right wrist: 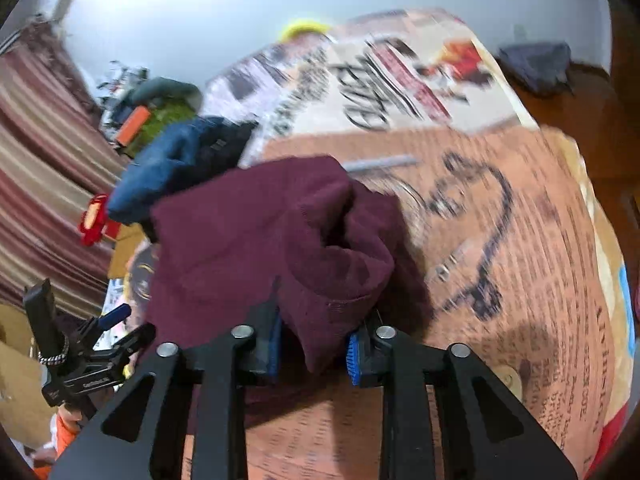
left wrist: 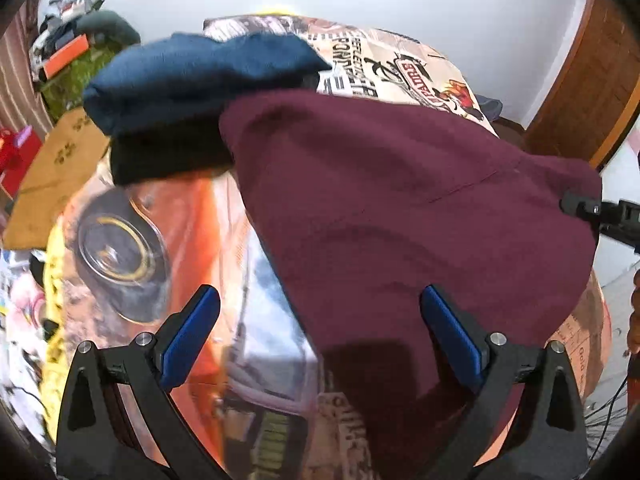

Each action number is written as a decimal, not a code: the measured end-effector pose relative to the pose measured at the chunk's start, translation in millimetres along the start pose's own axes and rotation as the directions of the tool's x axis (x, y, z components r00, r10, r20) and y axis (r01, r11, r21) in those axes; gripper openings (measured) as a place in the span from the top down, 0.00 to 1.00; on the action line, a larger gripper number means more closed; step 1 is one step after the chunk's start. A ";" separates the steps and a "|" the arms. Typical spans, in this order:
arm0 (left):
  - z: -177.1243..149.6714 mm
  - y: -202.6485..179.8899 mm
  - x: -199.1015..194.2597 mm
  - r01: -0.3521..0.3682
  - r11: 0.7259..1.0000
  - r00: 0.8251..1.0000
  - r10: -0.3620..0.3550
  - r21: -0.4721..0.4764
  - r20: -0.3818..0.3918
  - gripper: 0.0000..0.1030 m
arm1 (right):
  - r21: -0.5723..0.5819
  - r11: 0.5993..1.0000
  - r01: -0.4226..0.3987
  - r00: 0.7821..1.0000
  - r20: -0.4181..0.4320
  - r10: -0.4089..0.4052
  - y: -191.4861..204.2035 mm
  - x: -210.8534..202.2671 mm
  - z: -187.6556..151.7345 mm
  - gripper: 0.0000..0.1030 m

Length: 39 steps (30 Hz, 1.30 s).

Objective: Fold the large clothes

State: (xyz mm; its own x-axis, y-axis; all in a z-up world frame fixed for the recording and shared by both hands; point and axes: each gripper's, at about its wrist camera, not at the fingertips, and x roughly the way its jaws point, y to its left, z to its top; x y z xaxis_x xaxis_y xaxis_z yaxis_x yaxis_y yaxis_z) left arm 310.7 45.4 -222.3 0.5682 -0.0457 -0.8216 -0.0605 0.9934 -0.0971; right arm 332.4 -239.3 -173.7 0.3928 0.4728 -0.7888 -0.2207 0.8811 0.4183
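Two claws work over a printed bedspread (right wrist: 520,240): the left claw (left wrist: 320,320) hangs spread wide and empty, the maroon garment (left wrist: 400,200) lying ahead of it and under its right finger, while the right claw (right wrist: 312,344) pinches a bunched fold of that garment, blue clothes (right wrist: 180,160) beyond to its left.

Your right view is smeared by motion: the print on the bedspread (right wrist: 500,240) can't be read. The maroon garment (right wrist: 248,240) hides the blue pads where they pinch it, and covers part of the folded blue garment (right wrist: 176,160) behind it.
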 end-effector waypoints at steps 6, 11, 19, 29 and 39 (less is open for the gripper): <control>-2.0 -12.7 3.1 -0.071 0.994 0.997 0.068 0.079 0.044 0.01 | -0.056 0.991 0.121 0.992 0.038 -0.119 10.9 -24.2 0.1 0.54; -5.2 -16.5 6.6 -0.090 0.992 0.995 0.085 0.088 0.052 0.01 | -0.147 0.973 0.178 0.980 0.116 -0.162 27.8 -37.3 3.9 0.36; -11.9 -12.4 5.5 -0.072 0.995 0.996 0.069 0.064 0.052 0.01 | -0.079 0.984 0.159 0.987 -0.007 -0.160 -11.3 1.4 0.2 0.24; 4.7 -0.8 -17.6 -0.099 0.995 0.992 0.098 0.004 0.078 0.01 | -0.157 0.980 0.123 0.990 -0.042 -0.132 0.3 -14.4 15.6 0.21; 18.2 33.7 16.1 0.084 0.972 0.988 -0.109 -0.217 -0.108 0.01 | -0.100 0.995 -0.012 0.985 -0.170 -0.006 -7.2 22.4 39.7 0.19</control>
State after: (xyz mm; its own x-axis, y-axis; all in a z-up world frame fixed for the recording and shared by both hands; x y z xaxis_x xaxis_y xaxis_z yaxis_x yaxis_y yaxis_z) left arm 332.7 80.0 -228.6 0.4796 -0.1651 -0.8618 -0.1896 0.9395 -0.2854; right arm 378.2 -234.7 -176.5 0.2362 0.4592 -0.8563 -0.3134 0.8702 0.3802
